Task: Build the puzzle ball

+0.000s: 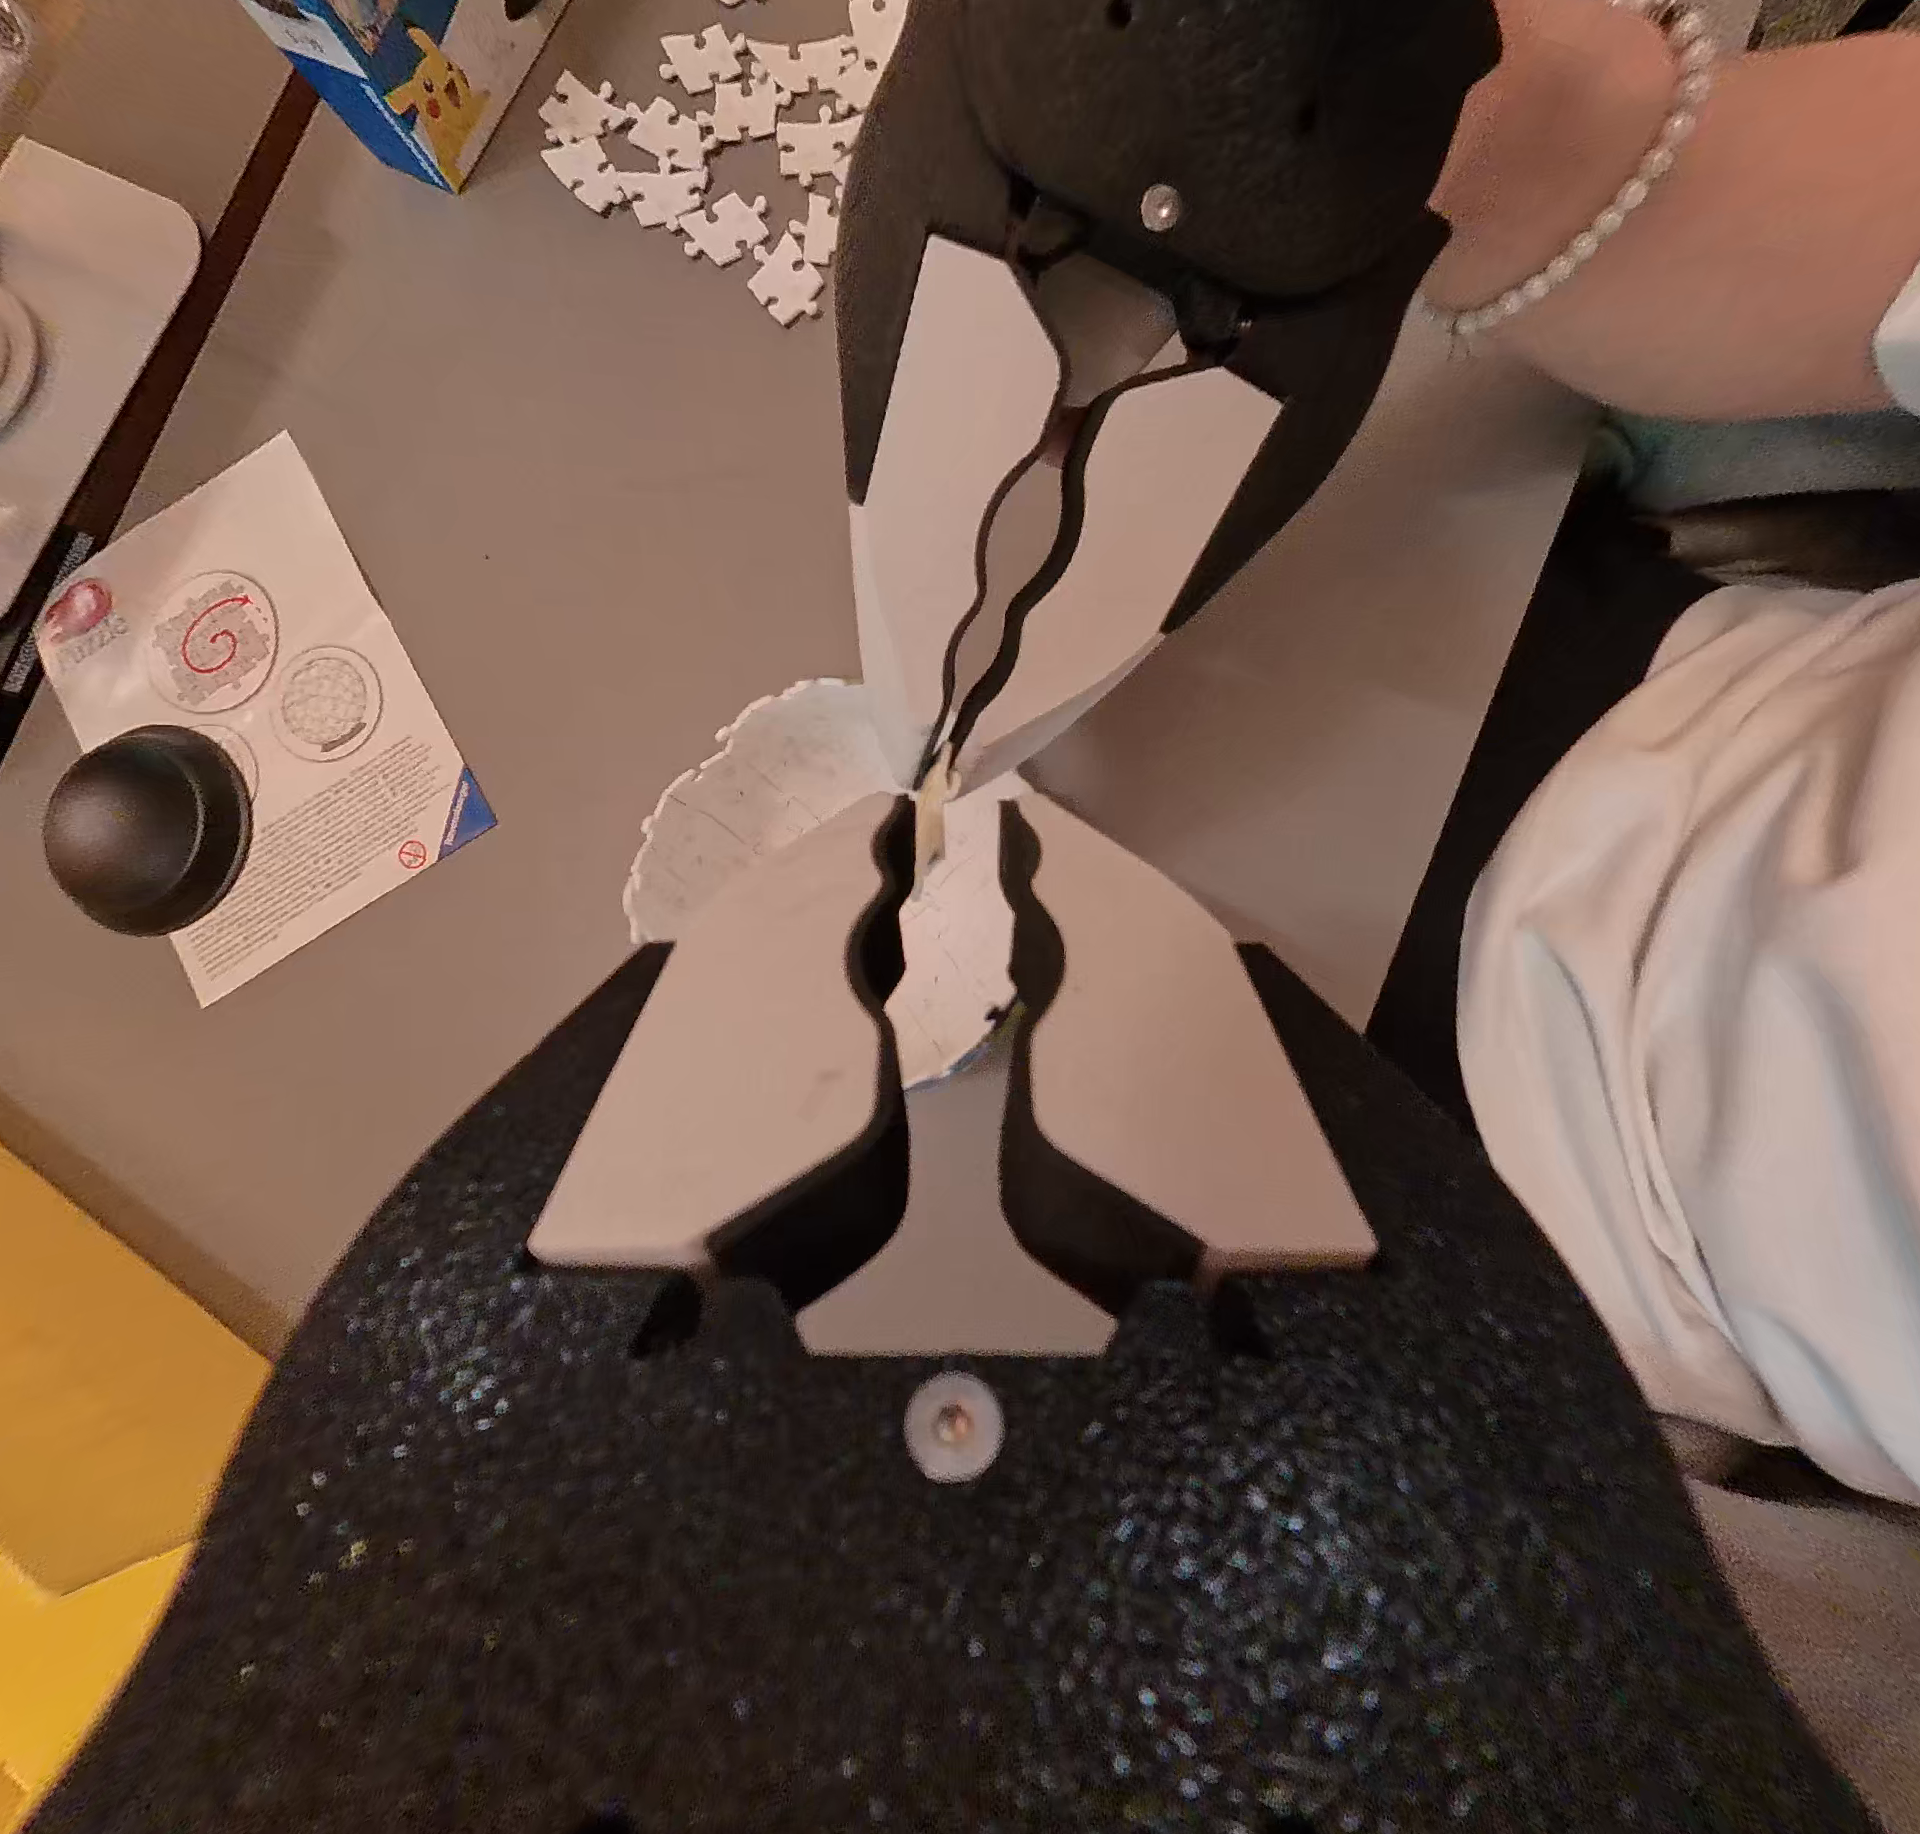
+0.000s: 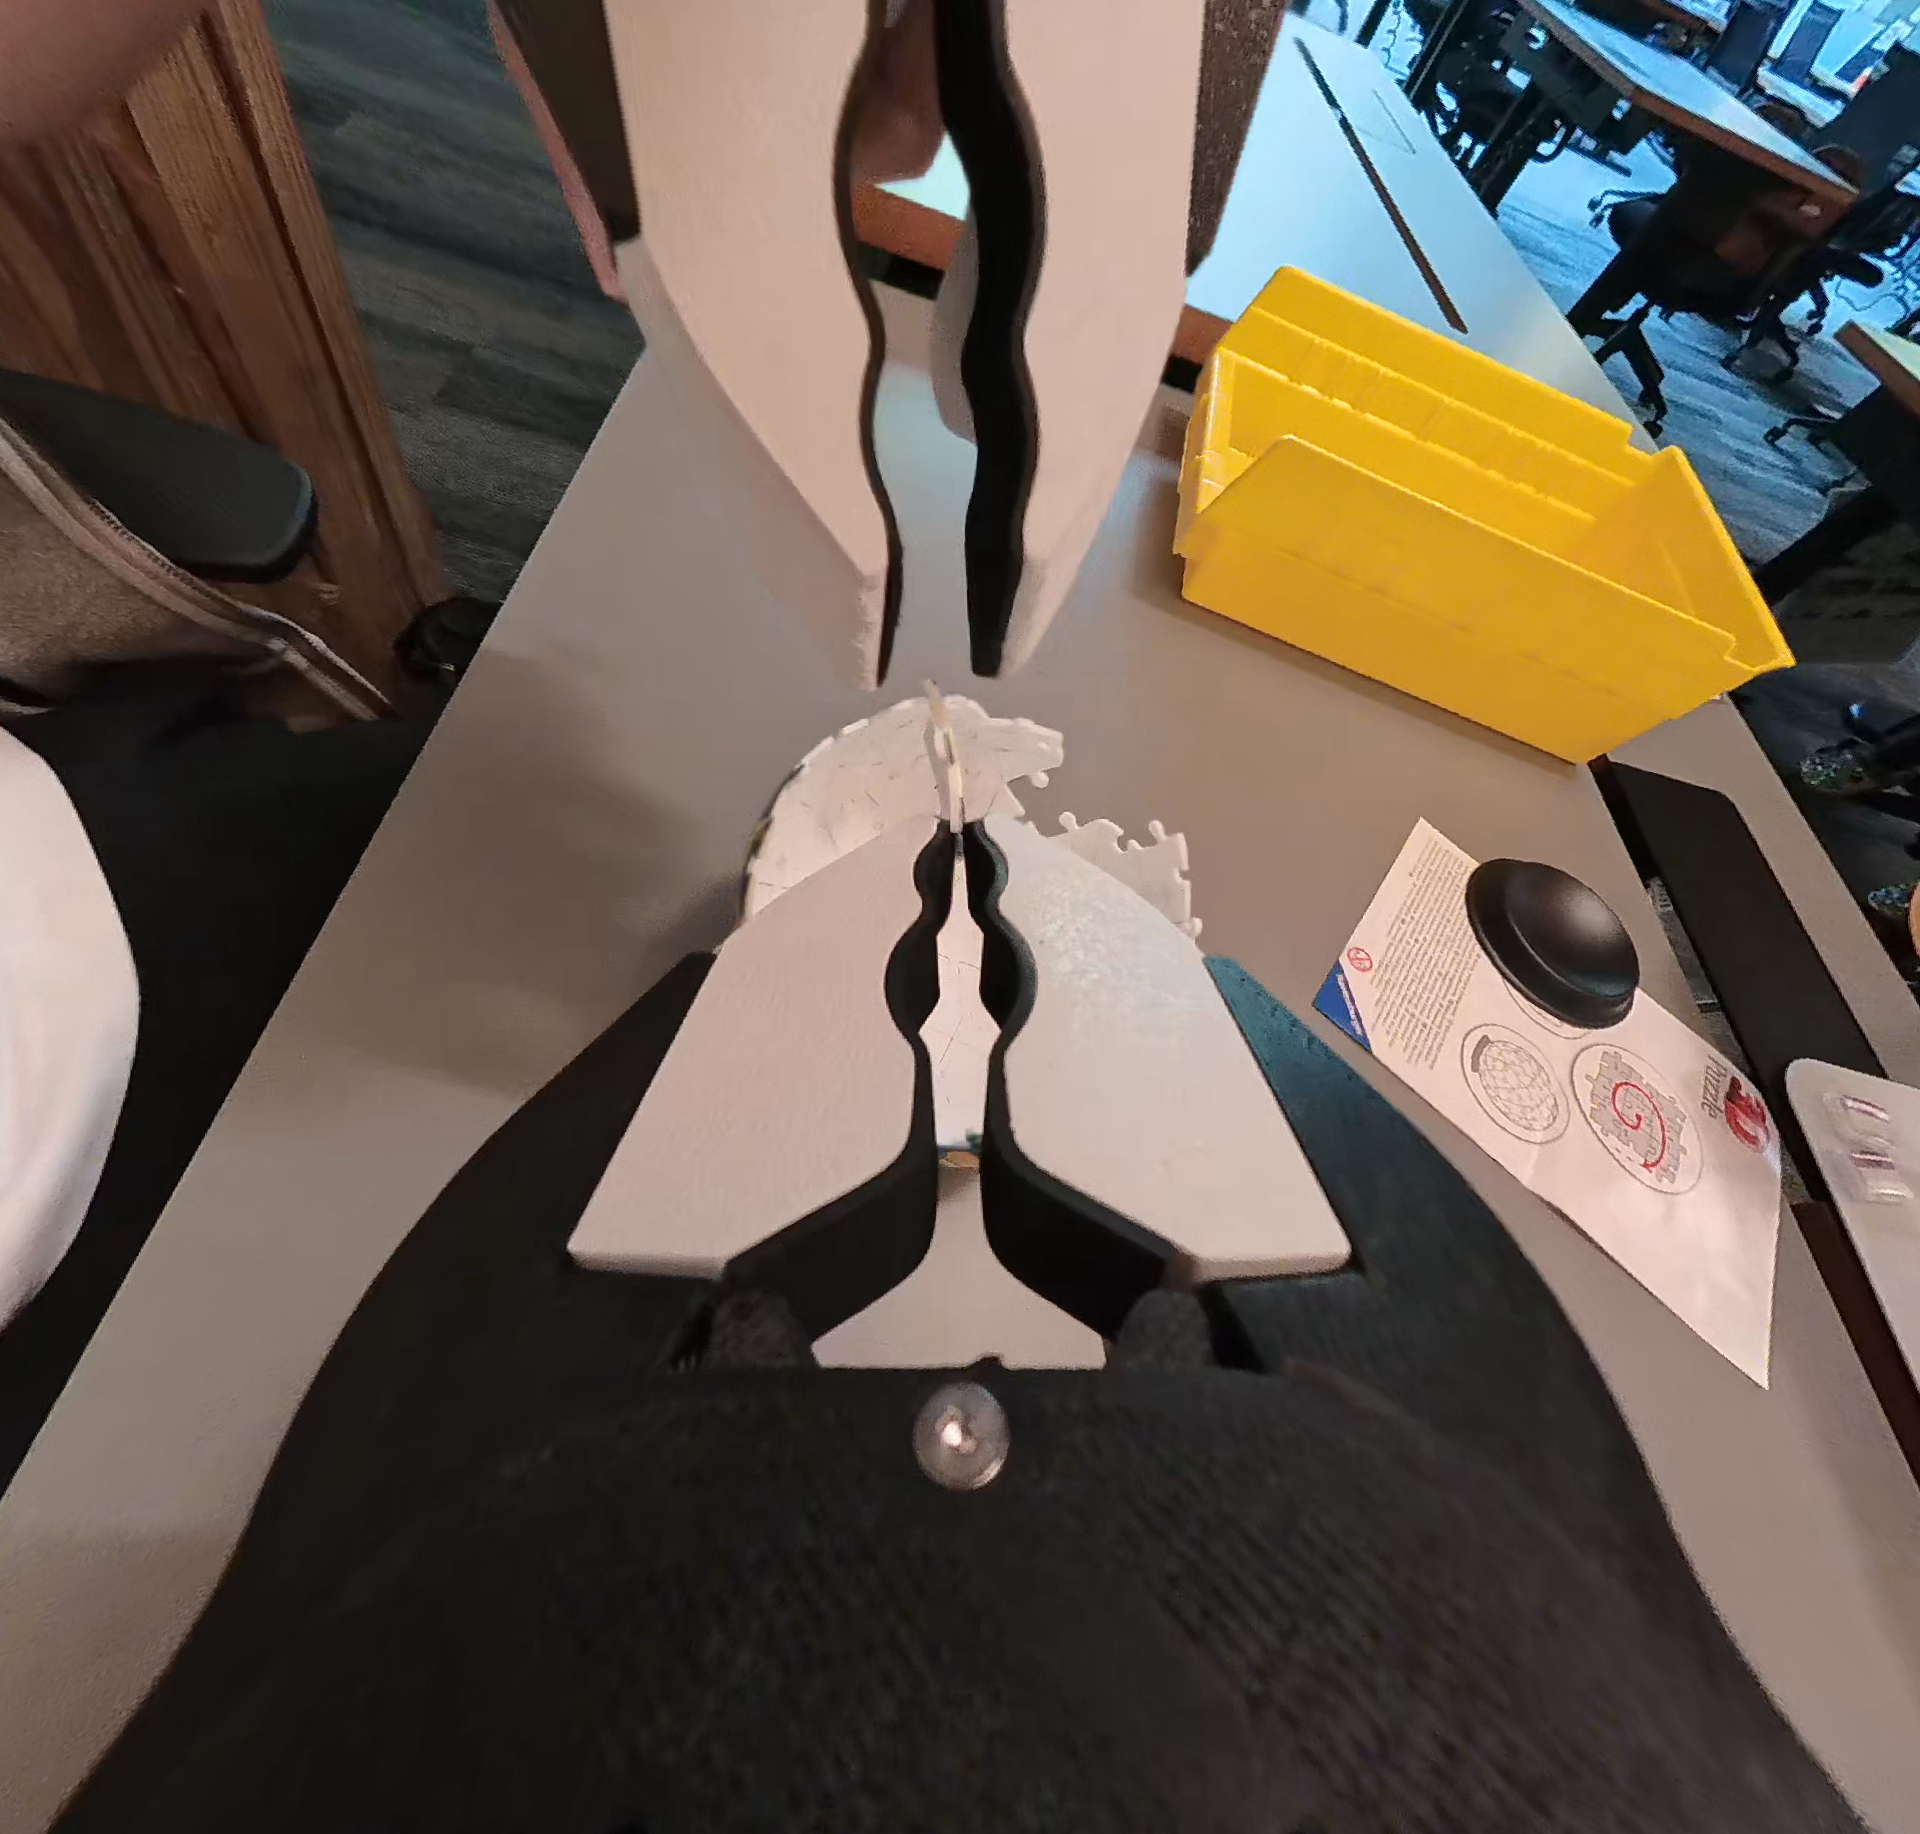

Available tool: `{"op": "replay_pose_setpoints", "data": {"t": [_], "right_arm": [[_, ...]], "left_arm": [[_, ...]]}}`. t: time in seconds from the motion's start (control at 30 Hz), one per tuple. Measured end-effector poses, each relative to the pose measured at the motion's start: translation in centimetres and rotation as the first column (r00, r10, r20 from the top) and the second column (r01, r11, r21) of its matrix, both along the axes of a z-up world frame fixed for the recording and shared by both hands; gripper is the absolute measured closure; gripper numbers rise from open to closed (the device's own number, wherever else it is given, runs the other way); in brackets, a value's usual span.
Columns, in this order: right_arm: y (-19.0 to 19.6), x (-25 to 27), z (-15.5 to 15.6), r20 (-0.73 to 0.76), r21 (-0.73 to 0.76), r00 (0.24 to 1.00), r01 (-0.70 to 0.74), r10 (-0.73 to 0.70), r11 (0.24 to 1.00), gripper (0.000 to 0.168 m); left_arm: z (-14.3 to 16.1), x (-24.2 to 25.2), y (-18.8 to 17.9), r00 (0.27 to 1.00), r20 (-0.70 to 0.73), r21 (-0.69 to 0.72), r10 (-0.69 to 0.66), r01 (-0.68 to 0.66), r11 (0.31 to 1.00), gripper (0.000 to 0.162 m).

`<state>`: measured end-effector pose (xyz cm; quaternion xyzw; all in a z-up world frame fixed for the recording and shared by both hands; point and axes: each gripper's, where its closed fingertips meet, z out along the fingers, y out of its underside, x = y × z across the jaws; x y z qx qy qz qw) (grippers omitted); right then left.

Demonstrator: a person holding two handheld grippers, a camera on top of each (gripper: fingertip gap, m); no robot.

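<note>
Pinches a small white puzzle piece edge-on in the right gripper, both tongs pressed together on its lower end and nothing but the piece between them. Holds that piece upright at the rim of the partly built puzzle ball, a curved white shell of joined pieces with a toothed edge; cannot tell whether piece and rim touch or interlock. Finds the shell low at the grey tabletop, in its middle stretch, nearer the edge by the person's white clothing than the opposite edge.

Points the left gripper at the same spot from the opposite side, tip to tip with the right one, just beside the free end of the piece. Leaves a narrow gap between the left tongs, with nothing clamped there; shows part of the shell behind that gap in the left wrist view.

Grips the right tool with a hand wearing a bead bracelet.

Scatters a heap of loose white pieces toward the far edge in the left wrist view, near a colourful puzzle box. Lays a printed instruction sheet by the edge opposite the person, with a black dome-shaped stand on one end of it. Sets a yellow plastic bin farther along that same edge, well apart from the shell.
</note>
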<state>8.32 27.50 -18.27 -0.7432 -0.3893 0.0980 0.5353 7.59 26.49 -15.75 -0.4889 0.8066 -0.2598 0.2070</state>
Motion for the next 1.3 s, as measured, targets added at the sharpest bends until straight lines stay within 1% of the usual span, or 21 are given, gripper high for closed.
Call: {"op": "replay_pose_setpoints", "data": {"t": [0.07, 0.13, 0.2, 0.23, 0.3, 0.37, 0.47, 0.5, 0.53, 0.6, 0.67, 0.73, 0.8, 0.87, 0.9, 0.97, 1.03, 1.07, 1.13, 1.2, 1.3], "right_arm": [[0.0, 0.0, 0.1, -0.008, 0.003, 1.000, -0.004, 0.004, 1.000, 0.166], [-0.1, -0.3, 0.4, -0.024, 0.010, 1.000, -0.012, 0.012, 1.000, 0.166], [-0.1, -0.6, 0.5, -0.026, 0.009, 1.000, -0.014, 0.014, 1.000, 0.166], [-0.1, -0.5, 0.3, -0.011, 0.005, 1.000, -0.005, 0.005, 1.000, 0.166], [-0.1, -0.5, 0.1, -0.003, -0.002, 1.000, -0.010, 0.010, 1.000, 0.166], [-0.2, -0.5, 0.0, -0.008, -0.004, 1.000, -0.016, 0.016, 1.000, 0.164], [-0.3, 0.0, 0.3, -0.005, 0.036, 1.000, -0.010, 0.010, 0.999, 0.160], [-0.3, 0.4, 0.5, 0.002, 0.054, 1.000, 0.007, -0.007, 0.998, 0.147], [-0.2, 1.0, 0.8, 0.009, 0.075, 0.999, 0.038, -0.039, 0.996, 0.127], [-0.2, 2.5, 0.8, 0.026, 0.085, 0.995, 0.090, -0.092, 0.992, 0.105], [-0.3, 4.1, -0.1, 0.034, 0.035, 0.989, 0.141, -0.142, 0.989, 0.079], [-0.2, 6.0, -1.8, 0.054, -0.020, 0.976, 0.213, -0.212, 0.977, 0.065], [0.2, 7.5, -3.4, 0.035, -0.034, 0.955, 0.297, -0.296, 0.954, 0.047], [0.5, 8.3, -5.2, 0.005, -0.029, 0.934, 0.358, -0.358, 0.933, 0.045], [0.6, 8.3, -6.2, -0.001, -0.039, 0.931, 0.366, -0.366, 0.930, 0.045], [0.3, 7.7, -8.7, 0.003, -0.099, 0.931, 0.363, -0.365, 0.926, 0.048], [0.0, 6.7, -10.4, 0.009, -0.089, 0.938, 0.347, -0.348, 0.934, 0.048], [-0.2, 6.0, -11.0, 0.037, -0.078, 0.945, 0.328, -0.326, 0.942, 0.050], [-0.2, 5.3, -11.4, 0.121, -0.024, 0.941, 0.321, -0.317, 0.947, 0.050], [0.0, 4.2, -11.7, 0.149, -0.017, 0.945, 0.298, -0.292, 0.955, 0.049], [0.8, 2.6, -11.5, 0.164, 0.015, 0.949, 0.270, -0.268, 0.963, 0.053]], "left_arm": [[-0.2, 0.2, 0.1, 1.000, -0.013, 0.011, 0.016, -0.016, 1.000, 0.147], [-0.9, 0.2, 0.5, 0.999, -0.047, 0.072, 0.018, -0.015, 0.997, 0.150], [-1.5, 0.2, 0.5, 0.998, -0.069, 0.131, 0.004, 0.006, 0.991, 0.152], [-1.6, 0.2, 0.5, 0.998, -0.070, 0.152, -0.005, 0.016, 0.988, 0.157], [-1.9, 0.3, 0.6, 0.997, -0.070, 0.178, -0.014, 0.027, 0.984, 0.158], [-1.9, 0.5, 0.7, 0.998, -0.061, 0.162, -0.003, 0.013, 0.987, 0.160], [-1.8, 0.7, 1.0, 0.999, -0.024, 0.078, 0.034, -0.032, 0.996, 0.160], [-1.7, 0.7, 1.5, 0.998, -0.009, 0.057, 0.068, -0.067, 0.996, 0.160], [-1.6, 0.8, 2.2, 0.994, 0.003, 0.033, 0.113, -0.113, 0.993, 0.160], [-1.3, 0.7, 3.4, 0.978, 0.012, -0.030, 0.208, -0.207, 0.978, 0.160], [-1.0, 0.5, 4.6, 0.956, 0.008, -0.066, 0.293, -0.292, 0.954, 0.160], [-1.0, 0.2, 5.5, 0.937, -0.017, -0.051, 0.349, -0.350, 0.936, 0.160], [-1.2, 0.0, 5.9, 0.923, -0.053, -0.036, 0.380, -0.382, 0.923, 0.160], [-1.4, 0.1, 5.7, 0.918, -0.085, -0.048, 0.386, -0.391, 0.919, 0.160], [-1.6, 0.2, 5.6, 0.917, -0.104, -0.054, 0.386, -0.393, 0.918, 0.160], [-2.3, 0.6, 5.4, 0.915, -0.144, -0.053, 0.377, -0.388, 0.920, 0.160], [-3.1, 1.0, 5.4, 0.914, -0.162, -0.041, 0.373, -0.383, 0.923, 0.160], [-3.5, 1.1, 5.3, 0.913, -0.173, -0.035, 0.370, -0.381, 0.924, 0.160], [-4.2, 1.3, 5.3, 0.912, -0.188, -0.033, 0.364, -0.376, 0.926, 0.160], [-5.0, 1.3, 5.4, 0.908, -0.205, -0.033, 0.365, -0.379, 0.925, 0.160], [-5.9, 1.0, 6.0, 0.897, -0.225, -0.029, 0.381, -0.397, 0.917, 0.160]]}}
